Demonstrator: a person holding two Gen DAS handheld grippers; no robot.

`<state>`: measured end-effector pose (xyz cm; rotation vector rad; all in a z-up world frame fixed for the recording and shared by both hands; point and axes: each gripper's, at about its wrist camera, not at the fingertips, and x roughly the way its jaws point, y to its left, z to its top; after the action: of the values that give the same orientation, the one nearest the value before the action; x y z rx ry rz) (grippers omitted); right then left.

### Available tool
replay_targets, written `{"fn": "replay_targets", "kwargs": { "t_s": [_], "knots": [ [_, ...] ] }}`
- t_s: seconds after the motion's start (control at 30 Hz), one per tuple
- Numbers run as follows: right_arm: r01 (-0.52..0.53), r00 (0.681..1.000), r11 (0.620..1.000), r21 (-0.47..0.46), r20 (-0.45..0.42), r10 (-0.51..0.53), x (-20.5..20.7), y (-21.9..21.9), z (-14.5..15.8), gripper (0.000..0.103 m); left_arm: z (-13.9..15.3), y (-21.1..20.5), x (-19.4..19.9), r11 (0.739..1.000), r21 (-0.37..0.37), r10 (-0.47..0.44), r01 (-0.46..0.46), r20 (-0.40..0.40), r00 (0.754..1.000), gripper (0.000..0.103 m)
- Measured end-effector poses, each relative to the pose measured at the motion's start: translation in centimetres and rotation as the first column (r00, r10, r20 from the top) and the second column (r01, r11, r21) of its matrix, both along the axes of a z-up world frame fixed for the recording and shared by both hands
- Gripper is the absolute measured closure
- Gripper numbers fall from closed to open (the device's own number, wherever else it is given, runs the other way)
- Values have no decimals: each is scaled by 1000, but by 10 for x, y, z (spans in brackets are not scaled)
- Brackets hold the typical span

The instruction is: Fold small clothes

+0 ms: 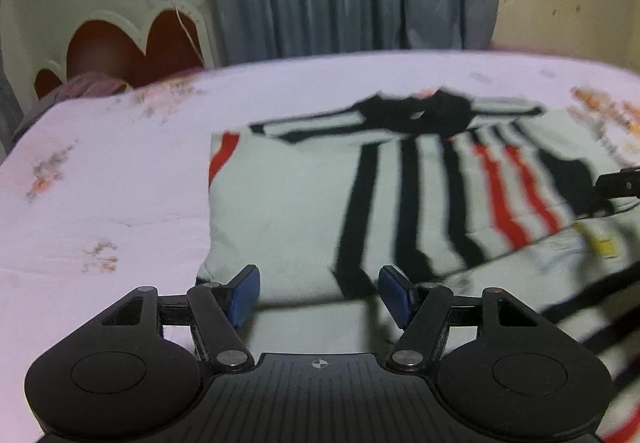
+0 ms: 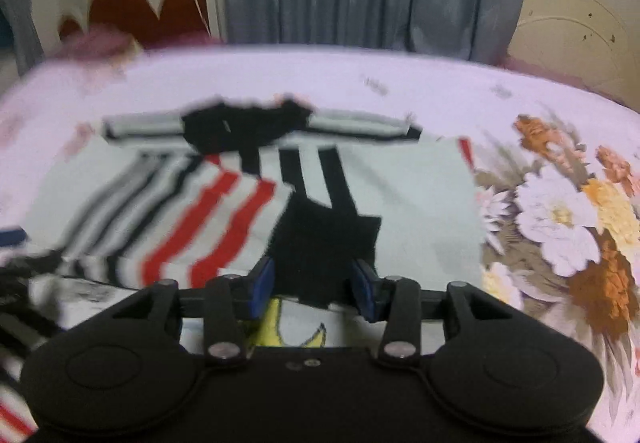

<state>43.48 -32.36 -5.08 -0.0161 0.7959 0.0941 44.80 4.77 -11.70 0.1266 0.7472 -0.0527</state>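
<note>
Shirt [image 1: 304,203] spread flat on bed [image 1: 100,171], ready for folding. Left gripper [image 1: 319,293] and right gripper [image 2: 313,289] spread, seemingly pinching nothing; blurred.

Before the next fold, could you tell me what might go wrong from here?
The striped shirt lies partly folded on the floral bedsheet, and both the left gripper and right gripper appear open just above it. The soft sheet could get pinched along with the fabric. Grabbing one layer only might undo the folded sleeve.
</note>
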Motion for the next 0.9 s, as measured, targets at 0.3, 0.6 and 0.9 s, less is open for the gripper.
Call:
{"fn": "replay_targets", "kwargs": {
  "t_s": [0.3, 0.6, 0.9],
  "knots": [
    [11, 1000, 995, 95, -14, -10, -108, -59, 18, 58, -2, 18, -103, 995, -40, 90, -91, -26, 996, 38],
    [120, 982, 918, 378, -180, -54, -207, -121, -27, 58, -27, 82, -215, 972, -168, 150, -163, -89, 985, 38],
    [135, 976, 755, 642, -216, 9, -239, -124, -53, 58, -38, 106, -231, 834, -539, 22, -119, -184, 983, 41]
  ]
}}
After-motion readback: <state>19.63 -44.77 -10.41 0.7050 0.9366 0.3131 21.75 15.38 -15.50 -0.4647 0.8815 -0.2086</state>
